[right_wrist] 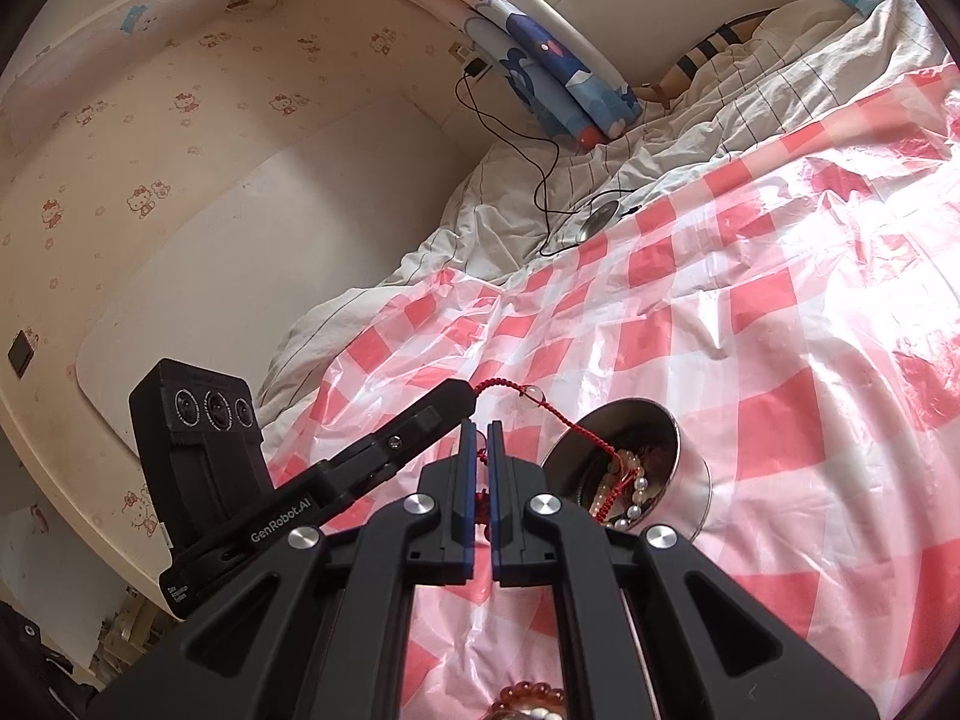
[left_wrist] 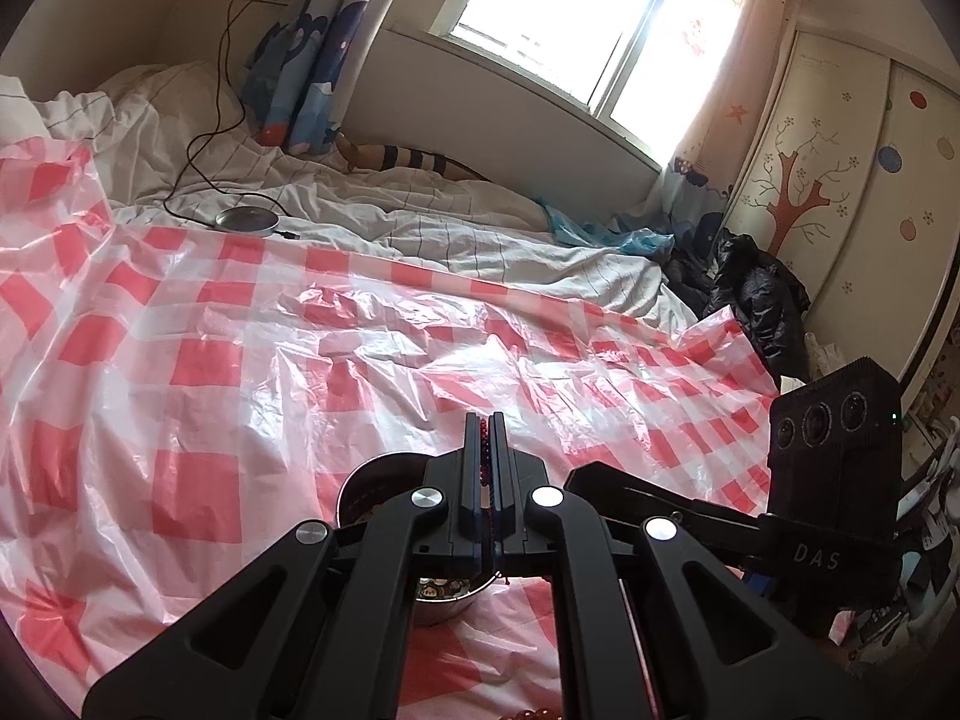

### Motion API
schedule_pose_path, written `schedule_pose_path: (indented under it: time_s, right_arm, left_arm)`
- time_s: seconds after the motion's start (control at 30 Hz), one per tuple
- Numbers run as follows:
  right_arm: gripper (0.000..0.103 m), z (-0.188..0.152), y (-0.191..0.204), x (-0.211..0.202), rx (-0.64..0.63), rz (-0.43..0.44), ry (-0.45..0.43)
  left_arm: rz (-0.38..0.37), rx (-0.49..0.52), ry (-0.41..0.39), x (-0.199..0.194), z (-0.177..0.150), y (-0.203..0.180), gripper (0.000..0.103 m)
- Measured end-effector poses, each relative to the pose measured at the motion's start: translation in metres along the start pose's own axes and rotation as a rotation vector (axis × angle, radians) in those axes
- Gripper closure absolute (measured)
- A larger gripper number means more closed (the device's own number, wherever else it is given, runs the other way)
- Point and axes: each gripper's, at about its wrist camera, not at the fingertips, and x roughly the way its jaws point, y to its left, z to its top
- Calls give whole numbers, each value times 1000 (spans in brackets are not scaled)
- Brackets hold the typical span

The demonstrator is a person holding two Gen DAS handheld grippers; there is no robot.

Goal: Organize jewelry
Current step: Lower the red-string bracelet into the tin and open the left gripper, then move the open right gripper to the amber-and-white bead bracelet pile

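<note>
Clearly both our grippers, left (right_wrist: 474, 399) and right (right_wrist: 480, 441), were clamped on one red cord (right_wrist: 543, 414) trailing into the bowl (right_wrist: 690, 480); pulling apart could snap it or tip the bowl.

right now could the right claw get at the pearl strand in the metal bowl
Probably not yet: the right claw is shut on the red cord, so it would have to let go first, though the pearl strand lies uncovered nearby.

Count taken: two tongs, left tongs (right_wrist: 471, 399) and right tongs (right_wrist: 481, 450). One steel bowl (right_wrist: 690, 468) of mixed jewelry. One red cord (right_wrist: 558, 417) strung between the tongs. One amber bead bracelet (right_wrist: 528, 693) on one checked plastic sheet (right_wrist: 780, 312). One round disc (left_wrist: 248, 219) with one black cable (left_wrist: 207, 138).
</note>
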Motion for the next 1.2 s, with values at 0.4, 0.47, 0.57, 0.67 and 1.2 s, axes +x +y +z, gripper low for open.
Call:
schedule_pose_path:
  time_s: [0.4,0.47,0.57,0.67,1.2]
  right_arm:
    - [99,9,-27,28,53,-19,28]
    - [98,9,-32,38,60,-41,57]
    - [87,7,-40,55,62,-143,113]
    - [47,4,-43,55,47,-192,98]
    - [39,-64,-7,-28,-95,-327,178]
  left_arm:
    - [54,-35,97,25,-3,17,101]
    - [98,-23,148,33,-6,18,100]
    - [166,-12,156,30,-5,21,98]
    - [183,-42,113,17,1,28,82]
    - [183,-37,104,-8,-3,19,55]
